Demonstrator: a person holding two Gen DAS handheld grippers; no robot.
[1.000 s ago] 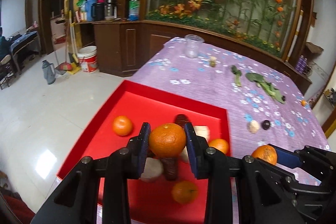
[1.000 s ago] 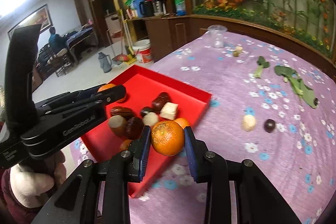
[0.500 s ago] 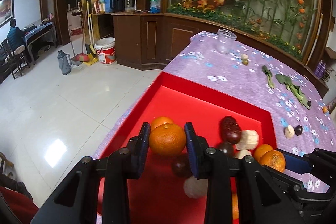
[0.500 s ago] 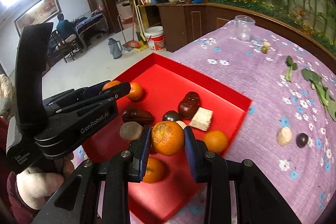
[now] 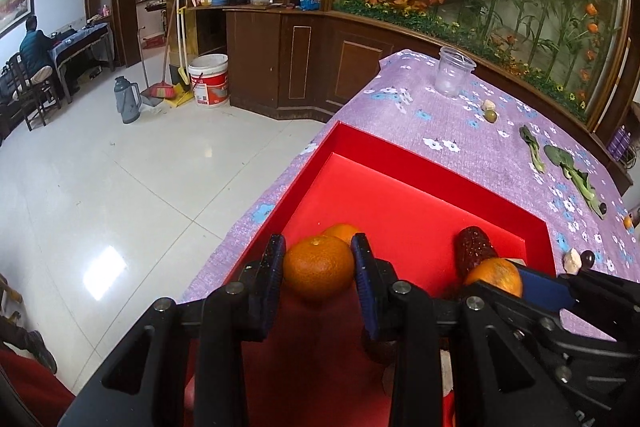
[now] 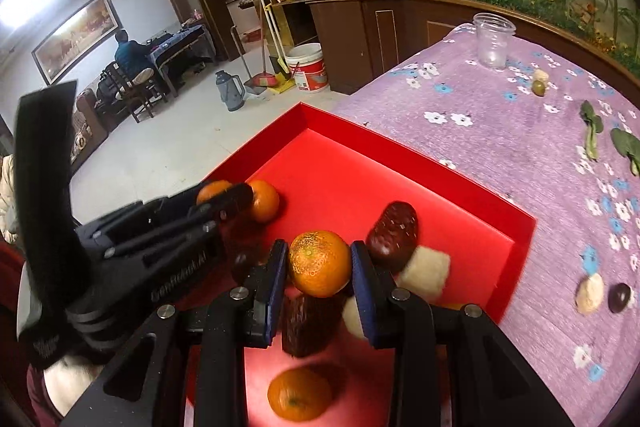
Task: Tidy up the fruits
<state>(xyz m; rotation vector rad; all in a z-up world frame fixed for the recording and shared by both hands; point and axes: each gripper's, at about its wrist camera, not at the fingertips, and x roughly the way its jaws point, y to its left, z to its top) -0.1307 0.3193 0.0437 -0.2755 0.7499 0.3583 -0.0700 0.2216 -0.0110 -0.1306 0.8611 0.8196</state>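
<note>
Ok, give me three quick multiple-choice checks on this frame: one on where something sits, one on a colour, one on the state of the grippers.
1. Where is the clear plastic cup?
A. Inside the tray
B. On the purple floral cloth, beyond the tray's far edge
C. On the floor

2. What colour is the tray?
A. Red
B. Blue
C. White

3. What are the left gripper and the right gripper doing?
A. Both open and empty
B. Only the right one holds fruit
C. Each is shut on an orange

Answers:
1. B, since the cup stands upright on the cloth, apart from the tray.
2. A, as its floor and walls are red in both views.
3. C: the left orange and the right orange each sit pinched between two fingers, above the tray.
</note>
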